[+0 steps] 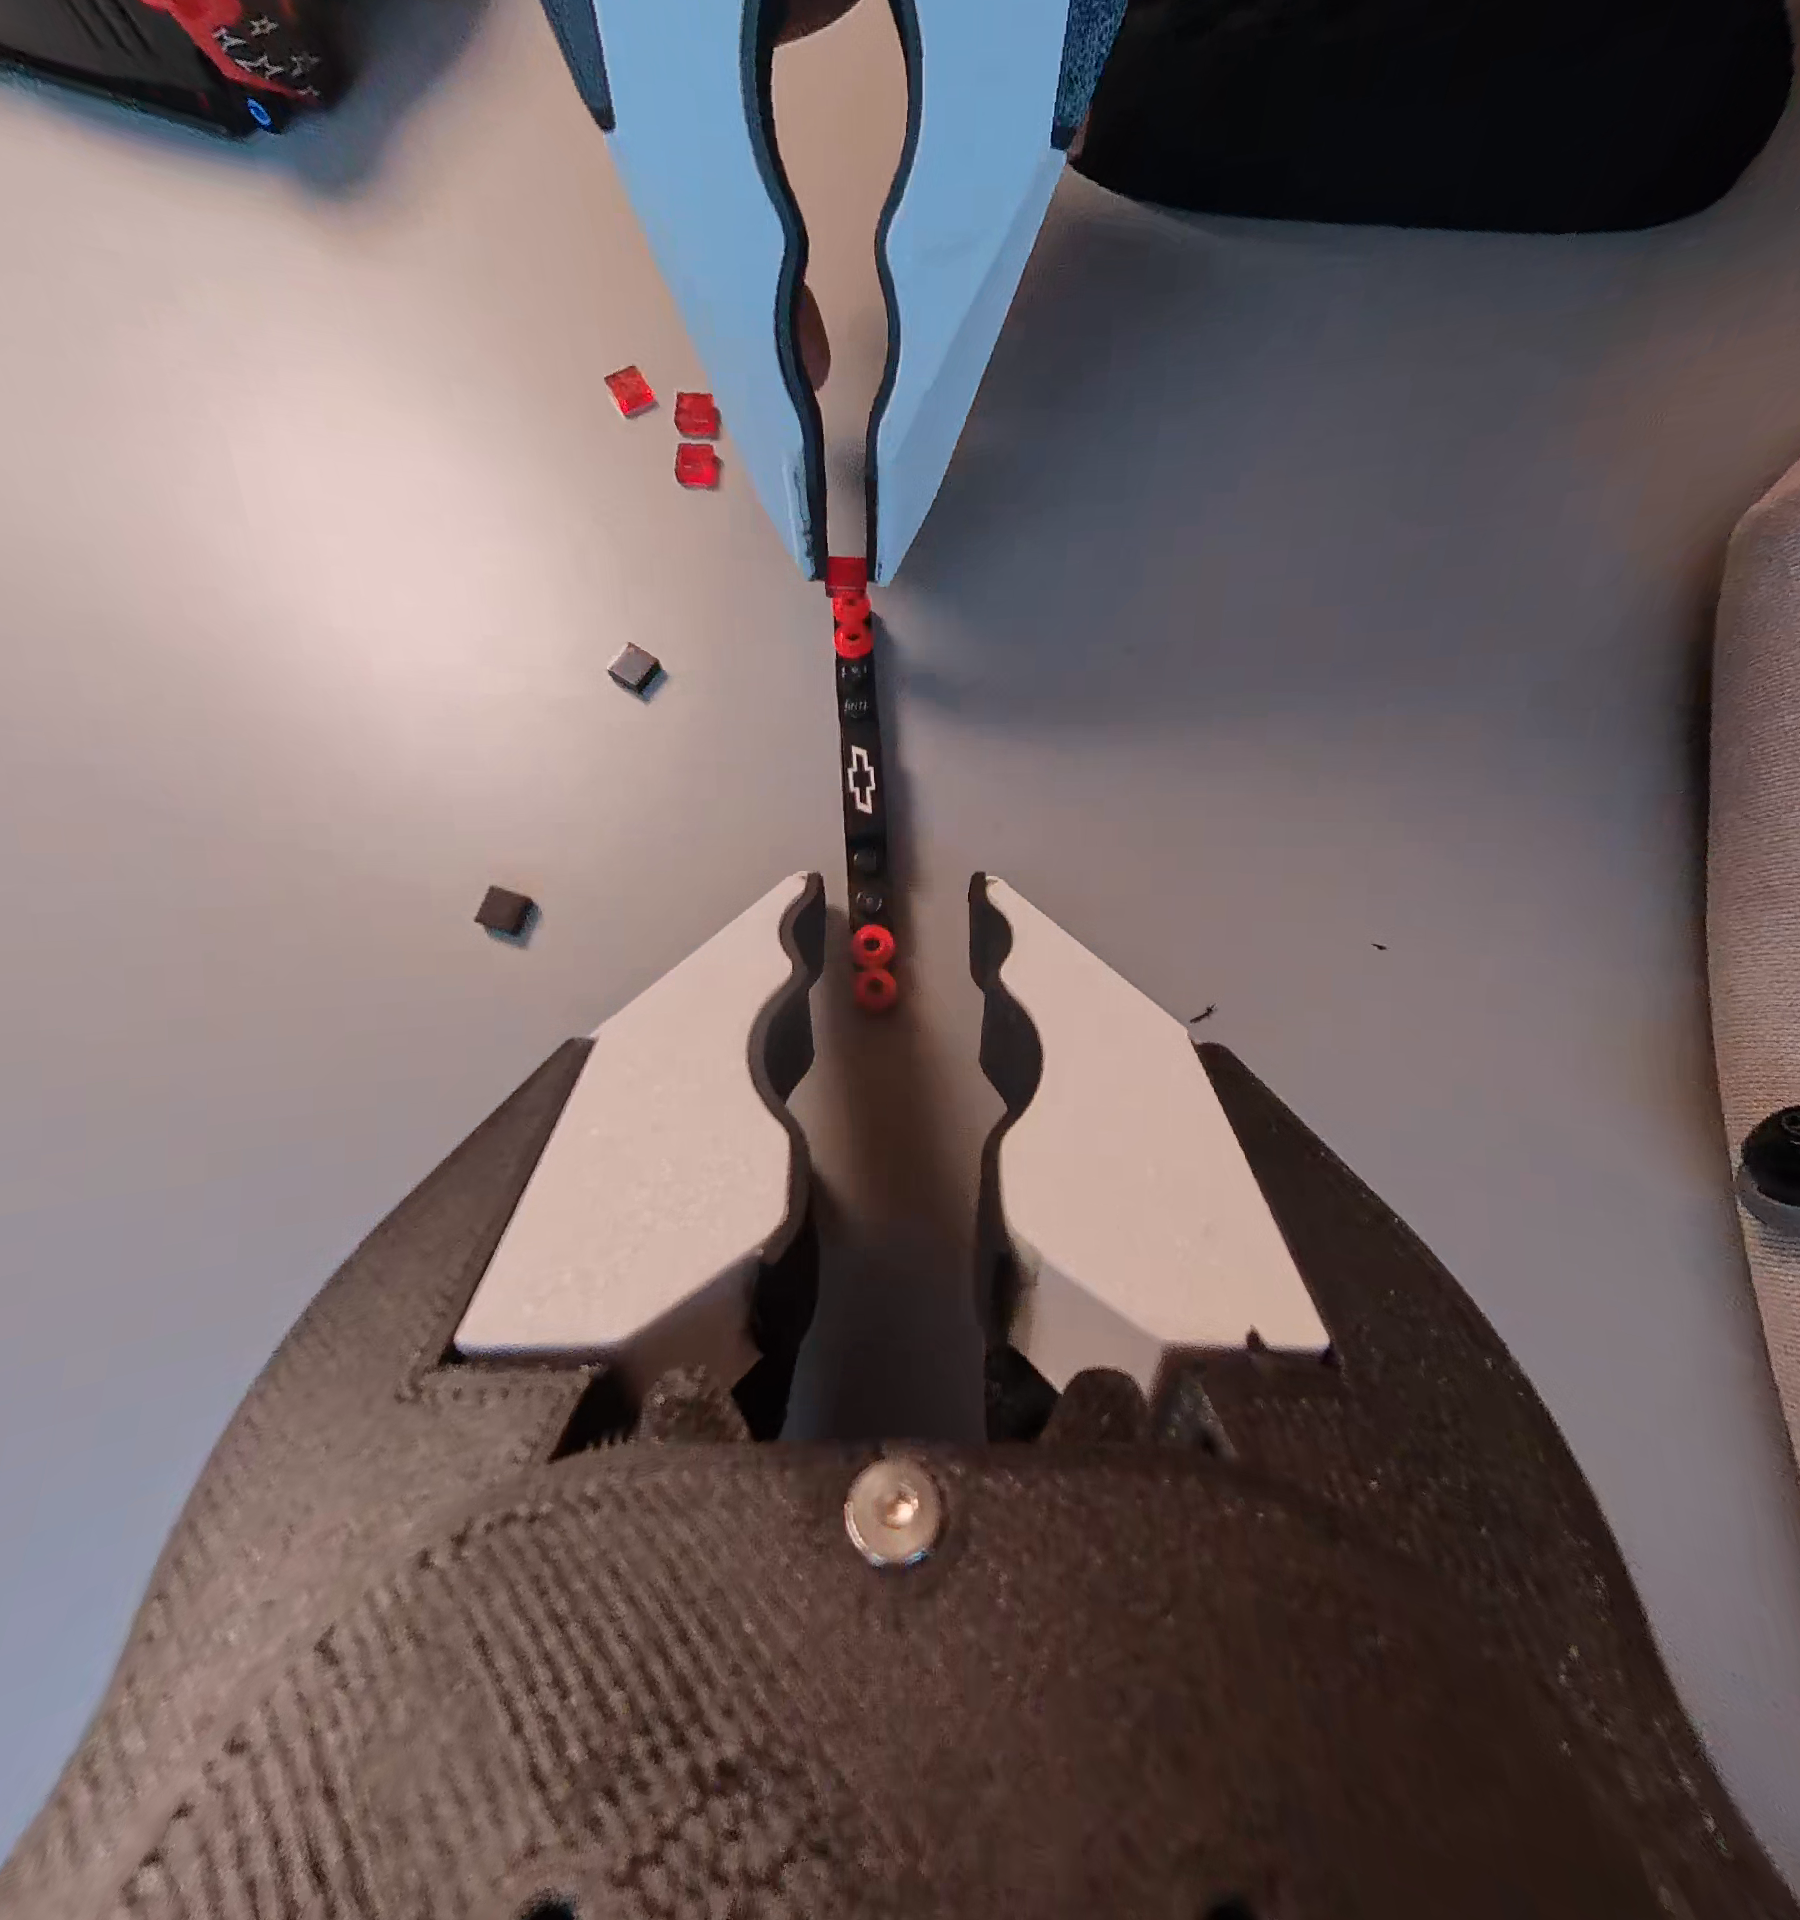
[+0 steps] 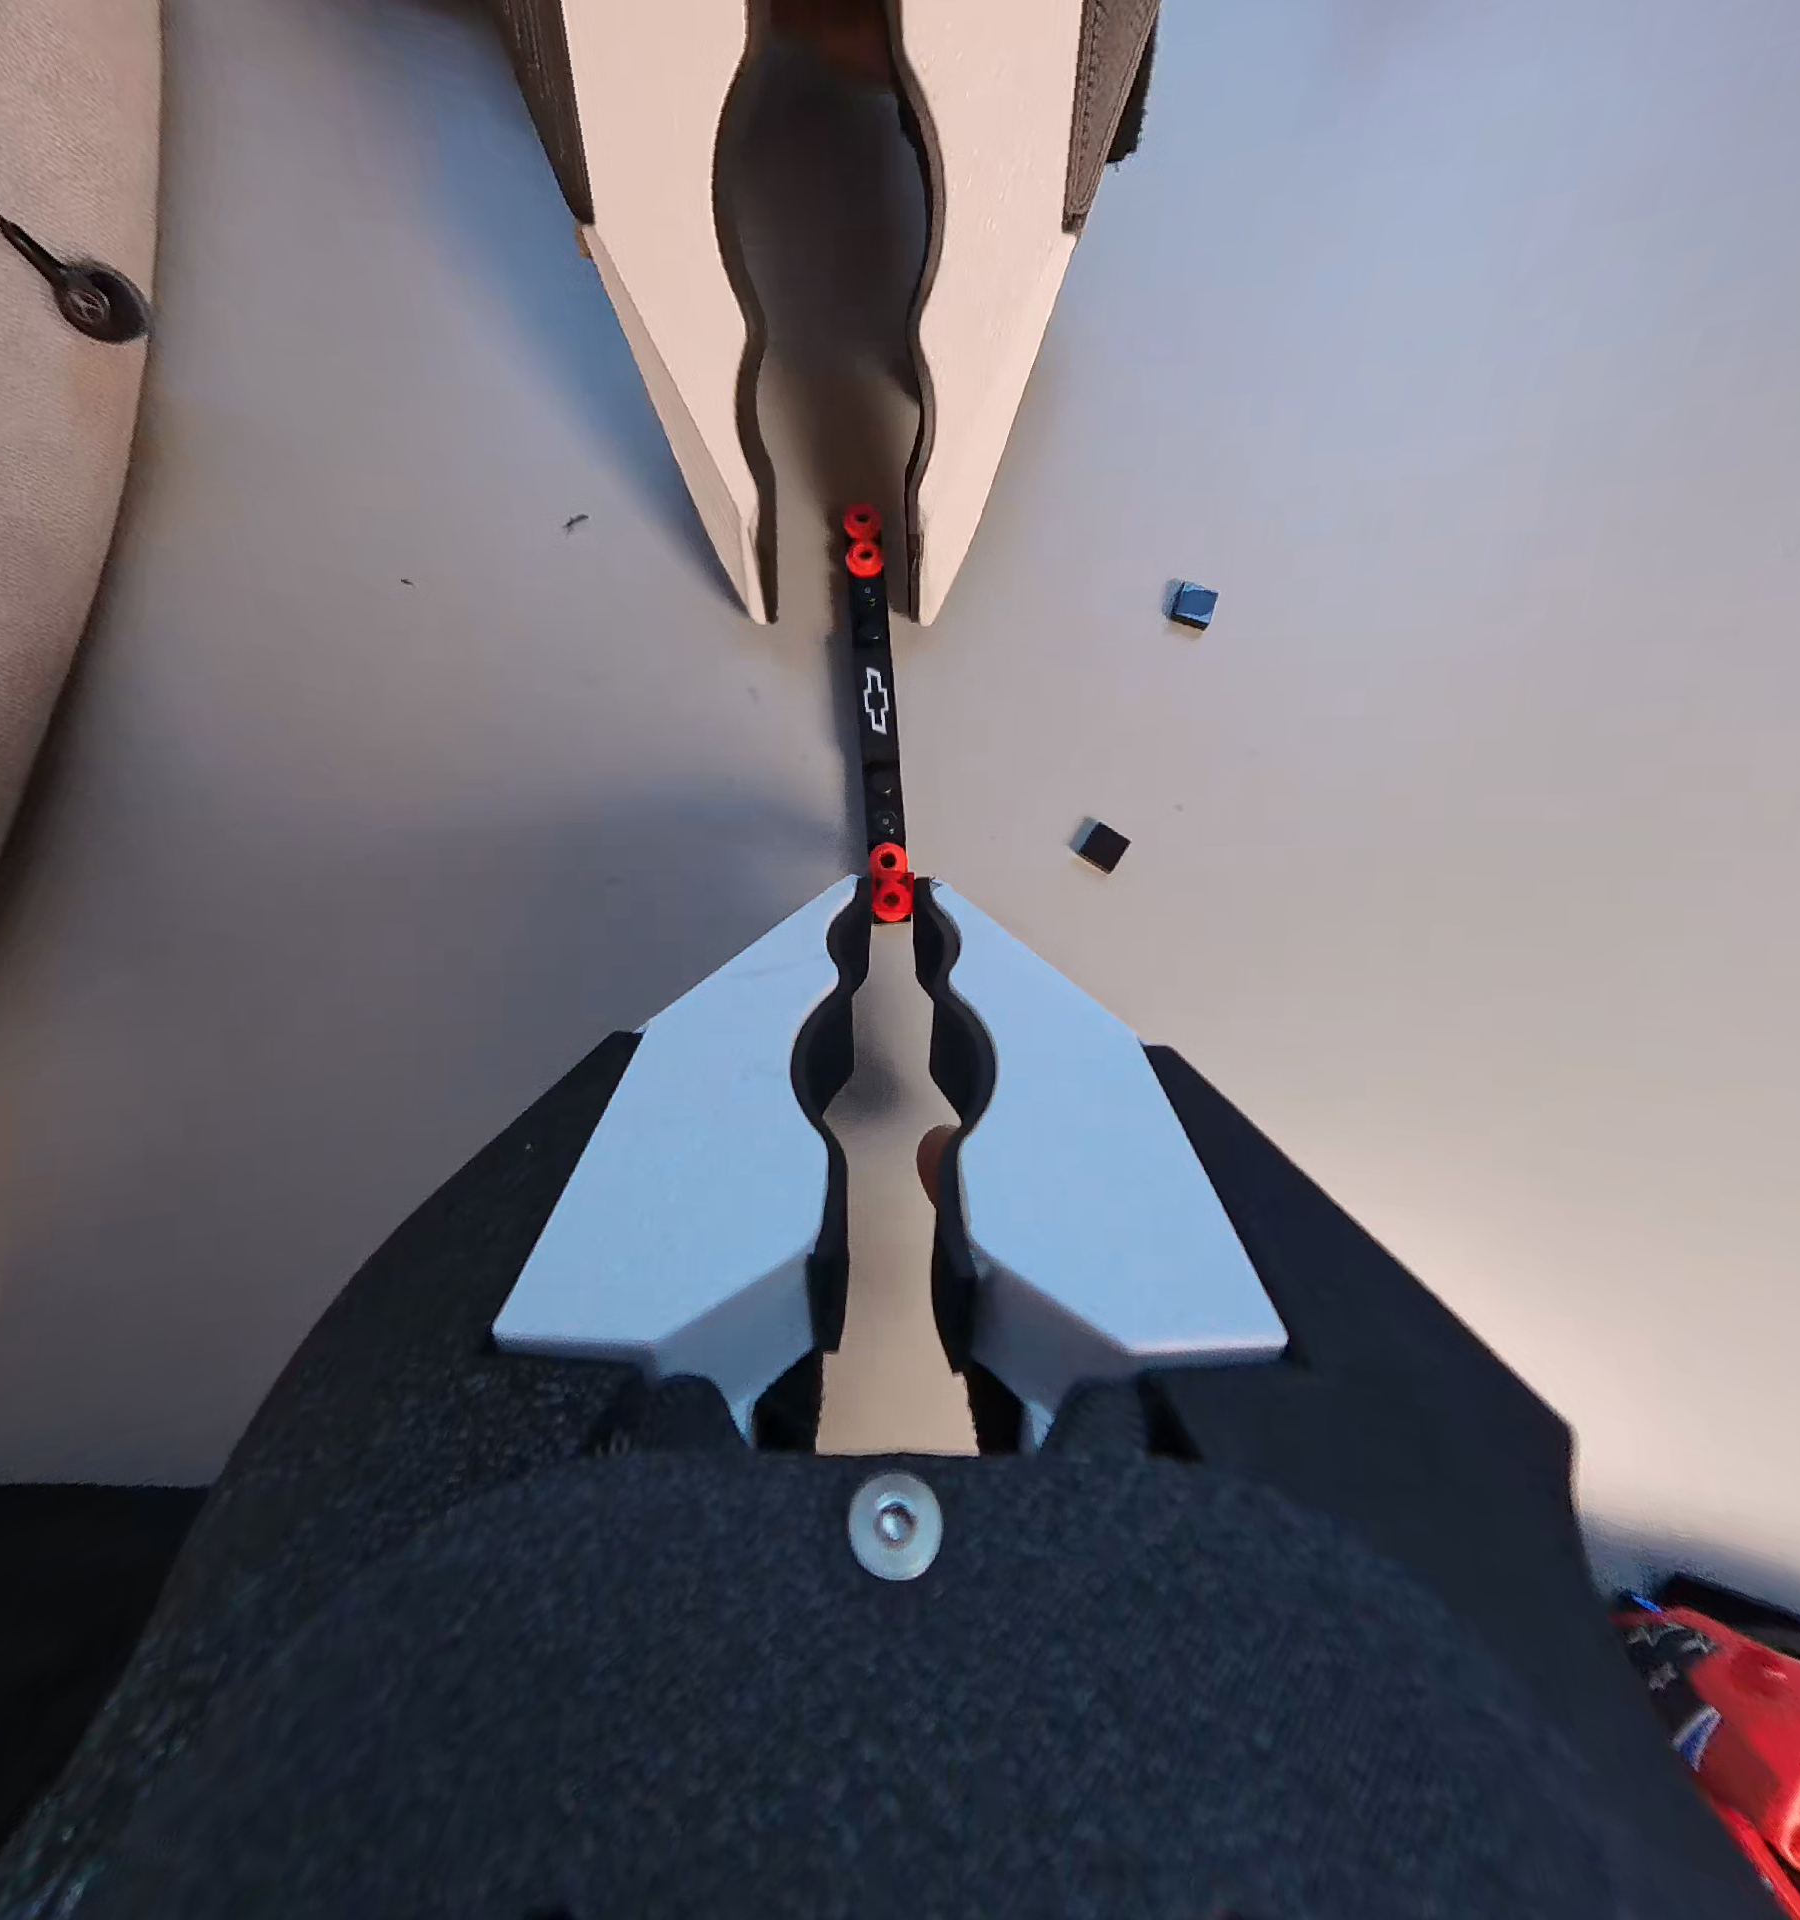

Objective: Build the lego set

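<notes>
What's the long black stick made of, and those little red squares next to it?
The long black stick looks like hard, glossy plastic: sharp moulded studs, a faint shine. The little red squares seem to be see-through plastic, since light glows through them. The right gripper pinches the stick's end.

From my feed this reads as a home or office desk setup, not a lab: plain grey tabletop (image 1: 304, 623) with loose small lego tiles (image 1: 696, 436) around 11 o'clock. Beige upholstered seat edge (image 1: 1789, 831) with a black button (image 1: 1795, 1162) at 3 o'clock, dark cushion-like thing (image 1: 1447, 114) at 1 o'clock.
</notes>
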